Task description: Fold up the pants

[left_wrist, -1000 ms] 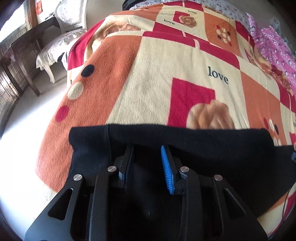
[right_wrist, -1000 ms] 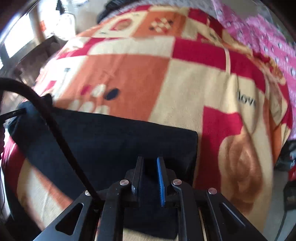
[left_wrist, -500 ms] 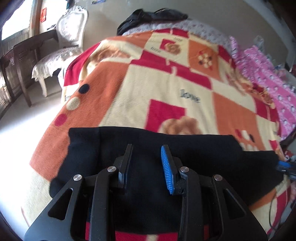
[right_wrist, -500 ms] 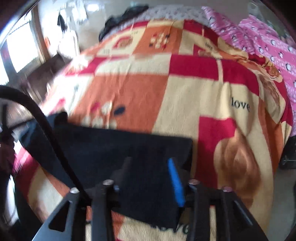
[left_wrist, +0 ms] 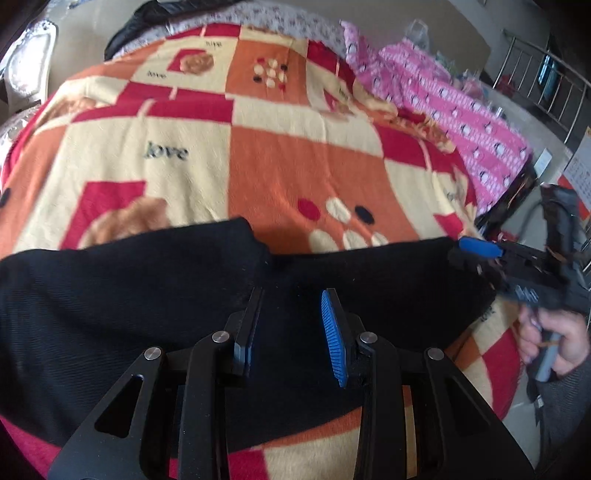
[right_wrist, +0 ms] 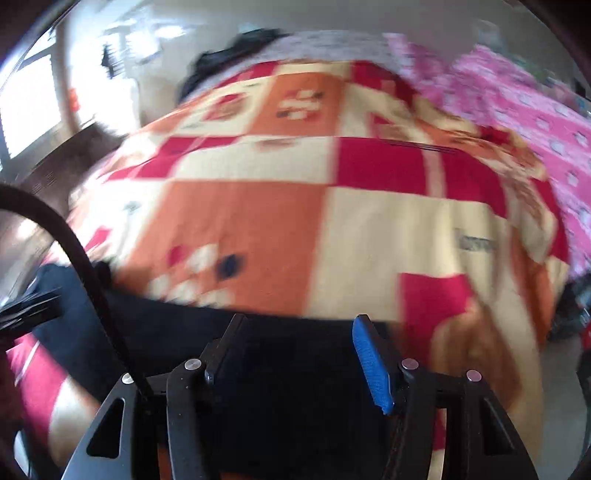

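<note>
Black pants [left_wrist: 129,295] lie across the near edge of an orange, red and cream blanket [left_wrist: 295,166]. Their left part is doubled over toward the right, with a free corner near the middle. My left gripper [left_wrist: 291,295] stands over that doubled layer, jaws narrow with black cloth bunched between them. My right gripper [left_wrist: 461,254], held by a hand [left_wrist: 554,339], sits at the pants' right end. In the right wrist view, the right gripper [right_wrist: 299,319] is opening its jaws; the pants [right_wrist: 295,376] lie below and between them, untouched by the pads.
Pink patterned bedding [left_wrist: 461,110] runs along the blanket's right side. A dark garment [left_wrist: 147,18] lies at the far end of the bed. A white chair [left_wrist: 26,74] stands far left, a metal railing [left_wrist: 546,81] far right. A black cable [right_wrist: 74,258] crosses the right wrist view.
The left gripper swung to the right with black cloth in it, and a doubled layer now overlaps the pants' middle. The right jaws spread apart from the cloth and pulled back a little.
</note>
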Available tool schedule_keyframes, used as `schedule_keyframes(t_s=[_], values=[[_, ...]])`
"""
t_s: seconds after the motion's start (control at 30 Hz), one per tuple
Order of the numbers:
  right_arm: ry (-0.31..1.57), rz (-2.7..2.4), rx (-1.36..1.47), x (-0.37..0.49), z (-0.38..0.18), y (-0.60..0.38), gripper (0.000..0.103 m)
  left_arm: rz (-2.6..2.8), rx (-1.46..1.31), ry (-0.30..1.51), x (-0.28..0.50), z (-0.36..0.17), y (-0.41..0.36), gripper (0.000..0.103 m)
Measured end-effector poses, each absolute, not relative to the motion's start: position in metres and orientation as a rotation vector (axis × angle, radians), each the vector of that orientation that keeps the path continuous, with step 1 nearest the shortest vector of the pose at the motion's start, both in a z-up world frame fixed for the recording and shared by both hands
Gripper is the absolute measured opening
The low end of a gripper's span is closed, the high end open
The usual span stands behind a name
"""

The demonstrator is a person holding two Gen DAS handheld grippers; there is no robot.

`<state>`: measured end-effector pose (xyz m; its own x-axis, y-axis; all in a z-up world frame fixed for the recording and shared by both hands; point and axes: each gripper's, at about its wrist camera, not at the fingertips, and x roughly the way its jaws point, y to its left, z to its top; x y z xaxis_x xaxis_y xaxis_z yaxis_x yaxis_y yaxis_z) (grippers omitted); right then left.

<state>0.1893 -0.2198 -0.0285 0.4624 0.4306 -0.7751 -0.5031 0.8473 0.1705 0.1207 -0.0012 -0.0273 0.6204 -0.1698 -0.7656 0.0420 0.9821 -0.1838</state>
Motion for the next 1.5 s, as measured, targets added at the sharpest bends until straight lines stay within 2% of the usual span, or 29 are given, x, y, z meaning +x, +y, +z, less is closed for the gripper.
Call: schedule_keyframes(t_s=[0.07, 0.13, 0.3, 0.4, 0.6, 0.77, 0.87, 0.9, 0.93, 1.0, 1.1, 1.23, 1.3, 1.37, 1.5], values=[[0.966, 0.638, -0.167, 0.184, -0.041, -0.195, 0.056, -0.065, -0.163, 0.950, 0.135, -0.043, -0.001, 0.030], [1.015, 0.591, -0.222, 0.196, -0.061, -0.183, 0.058, -0.059, -0.191, 0.927, 0.145, -0.043, 0.003, 0.030], [0.984, 0.517, -0.117, 0.229, -0.068, -0.188, 0.065, -0.005, -0.150, 0.922, 0.172, -0.037, -0.002, 0.030], [0.973, 0.512, -0.056, 0.226, -0.064, -0.196, 0.064, 0.037, -0.145, 0.919, 0.175, -0.038, 0.001, 0.030], [0.764, 0.411, 0.088, 0.193, -0.026, -0.270, 0.064, -0.104, -0.195, 0.850, 0.145, -0.019, -0.005, 0.030], [0.825, 0.570, 0.048, 0.170, -0.030, -0.270, 0.064, -0.236, -0.092, 0.876, 0.128, -0.032, -0.041, 0.030], [0.909, 0.532, -0.013, 0.183, -0.060, -0.271, 0.064, -0.210, -0.078, 0.913, 0.133, -0.051, -0.044, 0.030], [0.940, 0.490, -0.016, 0.193, -0.070, -0.277, 0.061, -0.214, -0.081, 0.897, 0.132, -0.050, -0.043, 0.030], [0.892, 0.453, 0.002, 0.195, -0.068, -0.286, 0.057, -0.217, -0.087, 0.903, 0.132, -0.051, -0.041, 0.030], [0.912, 0.355, 0.017, 0.199, -0.065, -0.299, 0.057, -0.202, -0.092, 0.887, 0.124, -0.046, -0.036, 0.030], [0.841, 0.419, 0.159, 0.186, -0.052, -0.315, 0.057, -0.154, -0.069, 0.793, 0.097, -0.029, -0.023, 0.030], [0.741, 0.597, 0.132, 0.164, -0.042, -0.293, 0.057, -0.046, -0.057, 0.678, 0.074, -0.011, 0.011, 0.030], [0.759, 0.631, 0.104, 0.165, -0.052, -0.279, 0.058, 0.019, -0.094, 0.654, 0.067, -0.004, 0.035, 0.030], [0.868, 0.610, 0.102, 0.178, -0.071, -0.271, 0.059, 0.100, -0.114, 0.659, 0.065, -0.003, 0.059, 0.030], [0.856, 0.633, 0.196, 0.182, -0.072, -0.281, 0.060, 0.239, -0.261, 0.676, 0.053, -0.011, 0.120, 0.030]])
